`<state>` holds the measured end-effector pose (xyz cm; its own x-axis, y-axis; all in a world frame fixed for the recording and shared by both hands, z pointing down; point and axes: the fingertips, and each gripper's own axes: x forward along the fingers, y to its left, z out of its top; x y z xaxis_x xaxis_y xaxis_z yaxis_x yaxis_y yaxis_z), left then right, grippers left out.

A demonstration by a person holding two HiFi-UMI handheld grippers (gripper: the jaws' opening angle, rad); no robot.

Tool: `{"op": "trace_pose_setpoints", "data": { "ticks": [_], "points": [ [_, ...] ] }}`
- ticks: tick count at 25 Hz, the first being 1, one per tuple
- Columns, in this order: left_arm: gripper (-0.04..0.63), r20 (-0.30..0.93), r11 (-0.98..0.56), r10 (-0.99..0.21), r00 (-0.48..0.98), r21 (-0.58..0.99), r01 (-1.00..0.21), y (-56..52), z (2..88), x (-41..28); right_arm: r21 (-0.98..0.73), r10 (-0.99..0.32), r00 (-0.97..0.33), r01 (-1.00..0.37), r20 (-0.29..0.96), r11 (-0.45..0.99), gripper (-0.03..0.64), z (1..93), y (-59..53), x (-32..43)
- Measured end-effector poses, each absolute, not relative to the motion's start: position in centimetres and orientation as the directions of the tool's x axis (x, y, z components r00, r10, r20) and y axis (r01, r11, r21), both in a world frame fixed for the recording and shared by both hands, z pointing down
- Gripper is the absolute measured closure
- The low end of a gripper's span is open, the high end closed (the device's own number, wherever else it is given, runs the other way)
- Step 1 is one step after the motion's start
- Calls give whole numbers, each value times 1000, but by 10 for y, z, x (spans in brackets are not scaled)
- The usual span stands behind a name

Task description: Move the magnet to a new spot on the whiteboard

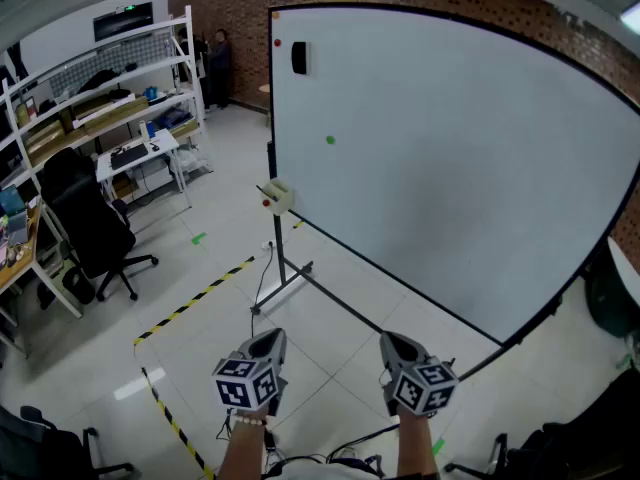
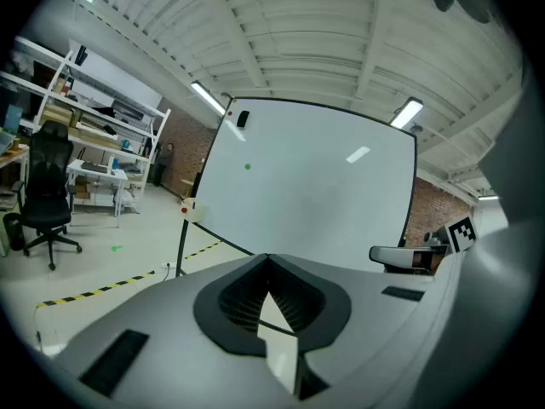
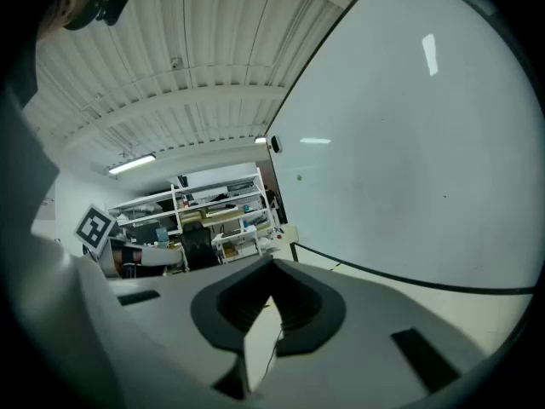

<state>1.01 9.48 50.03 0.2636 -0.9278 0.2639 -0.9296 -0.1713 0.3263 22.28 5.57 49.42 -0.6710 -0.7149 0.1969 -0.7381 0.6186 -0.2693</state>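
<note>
A small green magnet (image 1: 330, 140) sticks to the upper left part of the big whiteboard (image 1: 450, 168), and a red magnet (image 1: 277, 43) sits near its top left corner. Both grippers are held low in front of the board, far from the magnets. My left gripper (image 1: 272, 336) is shut with nothing between its jaws, and so is my right gripper (image 1: 392, 338). In the left gripper view the green magnet (image 2: 248, 166) is small and distant above the shut left gripper (image 2: 268, 259). The right gripper view shows the green magnet (image 3: 299, 177) past the shut right gripper (image 3: 272, 263).
A black eraser (image 1: 299, 58) hangs beside the red magnet. A small tray (image 1: 279, 196) juts from the board's left edge. The board's stand foot (image 1: 285, 288) rests on the floor by yellow-black tape (image 1: 190, 308). A desk, an office chair (image 1: 90, 228) and shelves (image 1: 100, 88) are at left.
</note>
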Motion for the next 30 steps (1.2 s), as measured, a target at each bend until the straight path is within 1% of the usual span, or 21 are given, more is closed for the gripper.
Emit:
{"op": "trace_pose_setpoints", "data": {
  "ticks": [9,17,22,30],
  "points": [
    [594,277,-122,-937,212,310,-943,70,506,63,-252,-681,-703,-710,206,657,612,500,31,279],
    [594,278,-133,-936,214,285,-949,39,510,72,-274,-653,-733,-678,190,682,612,508,3,270],
    [594,256,-176,-933,253,291,-940,-15,512,49,-260,-661,-727,-685,183,681,612,514,-34,243],
    [594,246,-282,-899,363,308,-909,-139,508,-32,-252,-718,-661,-749,218,613,612,518,-134,158]
  ]
}}
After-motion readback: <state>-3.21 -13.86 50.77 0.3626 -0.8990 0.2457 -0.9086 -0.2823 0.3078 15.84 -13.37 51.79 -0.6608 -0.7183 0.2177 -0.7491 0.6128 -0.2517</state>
